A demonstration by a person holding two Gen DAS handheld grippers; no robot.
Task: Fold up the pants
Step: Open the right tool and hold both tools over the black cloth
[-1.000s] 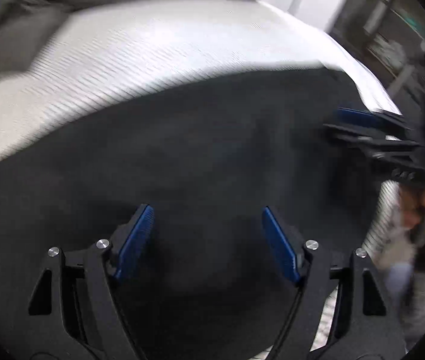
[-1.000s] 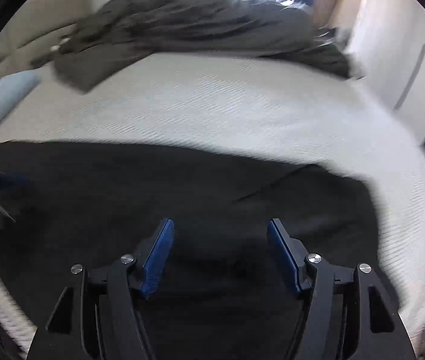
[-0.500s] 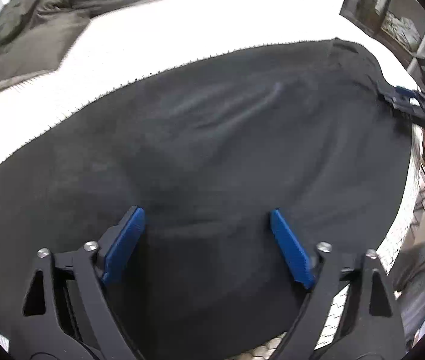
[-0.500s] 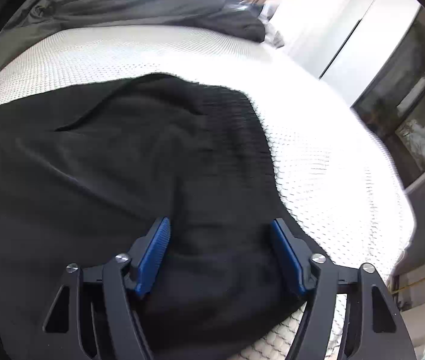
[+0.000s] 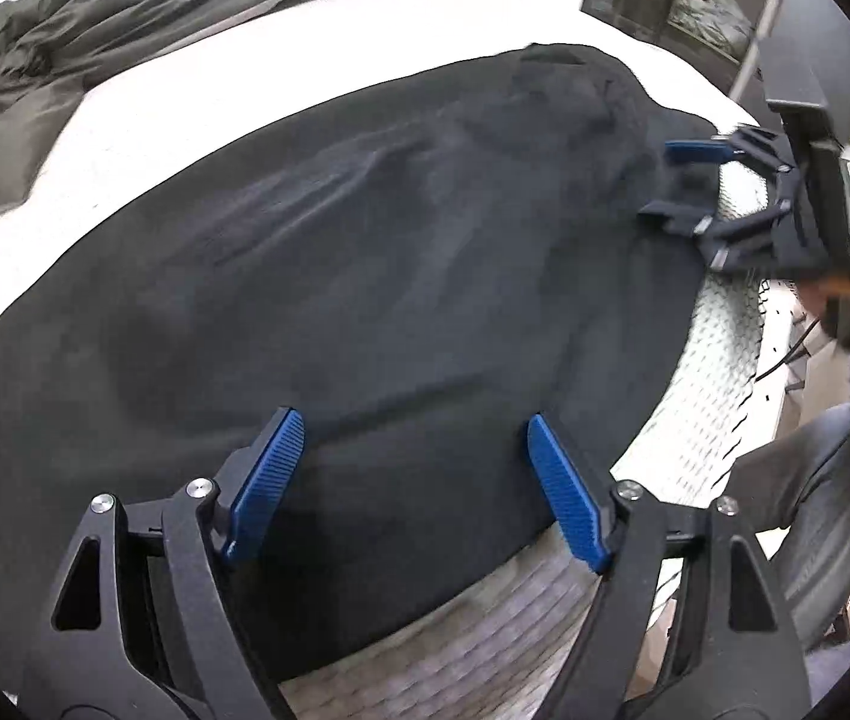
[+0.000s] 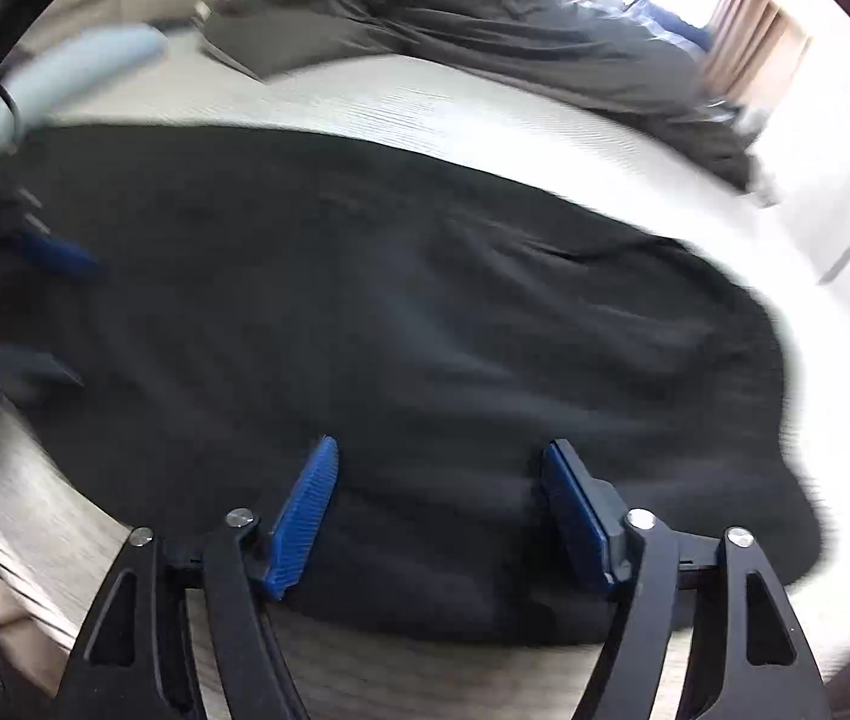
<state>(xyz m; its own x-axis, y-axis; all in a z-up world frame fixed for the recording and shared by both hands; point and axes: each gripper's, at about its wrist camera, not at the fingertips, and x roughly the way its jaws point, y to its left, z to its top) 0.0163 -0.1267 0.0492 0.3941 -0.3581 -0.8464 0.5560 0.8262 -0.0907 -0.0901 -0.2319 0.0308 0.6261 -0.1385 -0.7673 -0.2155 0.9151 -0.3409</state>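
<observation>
Pants (image 5: 401, 276) spread flat on bed (image 5: 197, 120), now nearer than a second ago, left tongs (image 5: 416, 480) released, right tongs (image 6: 440, 504) widening over near edge, nothing gripped, fold likely next.

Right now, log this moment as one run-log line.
task: fold pants | black pants flat on bed | left gripper open above near edge | right gripper opening, nothing gripped
</observation>
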